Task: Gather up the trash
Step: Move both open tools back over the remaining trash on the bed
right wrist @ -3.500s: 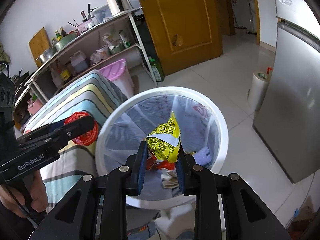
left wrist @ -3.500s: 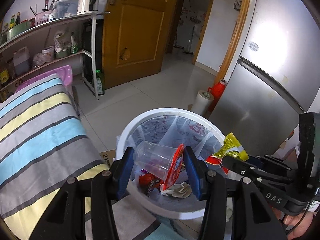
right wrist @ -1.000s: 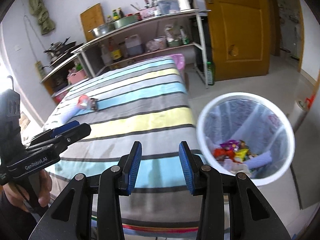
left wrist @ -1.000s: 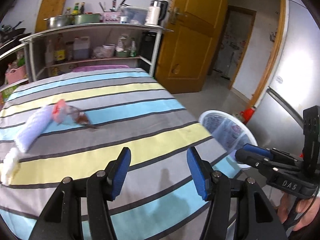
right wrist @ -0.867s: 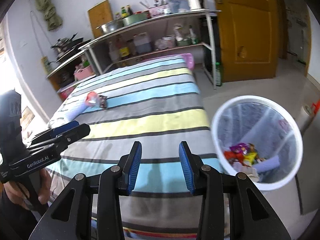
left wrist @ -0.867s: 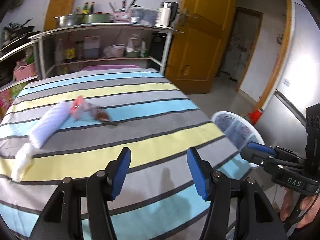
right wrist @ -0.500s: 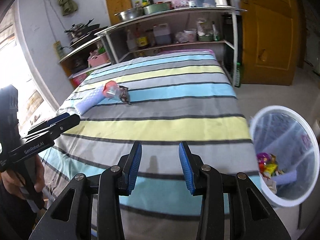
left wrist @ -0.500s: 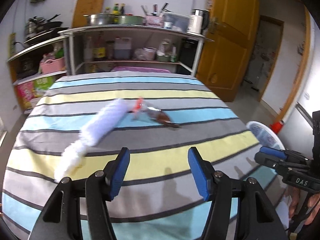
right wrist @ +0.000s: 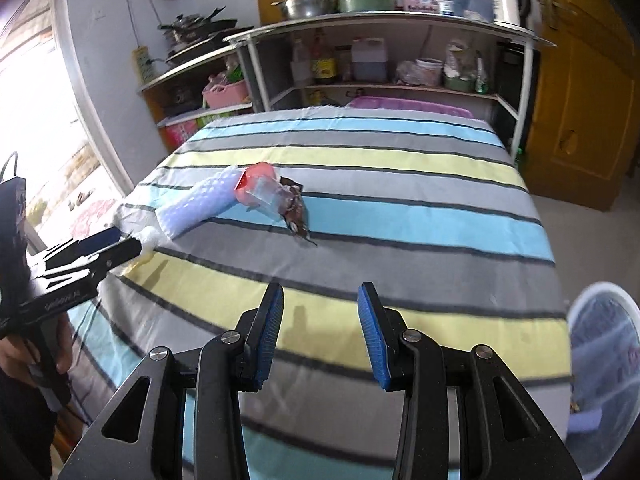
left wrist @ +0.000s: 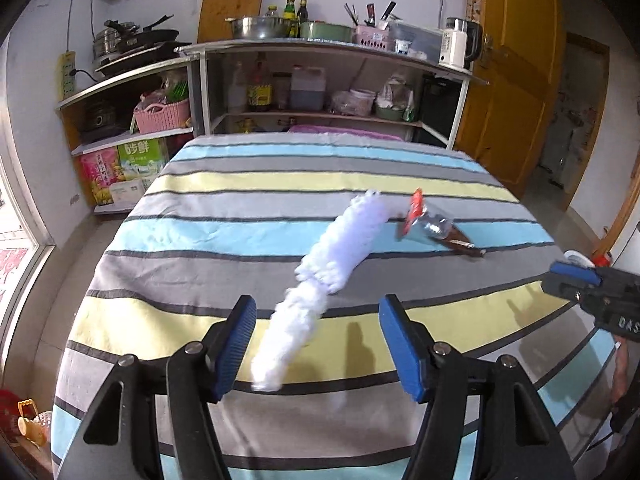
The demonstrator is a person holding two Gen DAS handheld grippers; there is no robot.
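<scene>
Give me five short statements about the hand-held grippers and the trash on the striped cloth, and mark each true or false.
1. The left hand-held gripper holds a plastic cup. False: it is open and empty.
2. The right hand-held gripper is open. True.
3. The white foam roll lies on the striped cloth. True.
4. The clear cup stands upright. False: it lies on its side.
5. The trash bin sits on the cloth. False: it stands beside it.

"DAS" stands on the right gripper (left wrist: 576, 276); a green box (left wrist: 140, 160) on the low shelf reads "6", then Chinese characters.
</scene>
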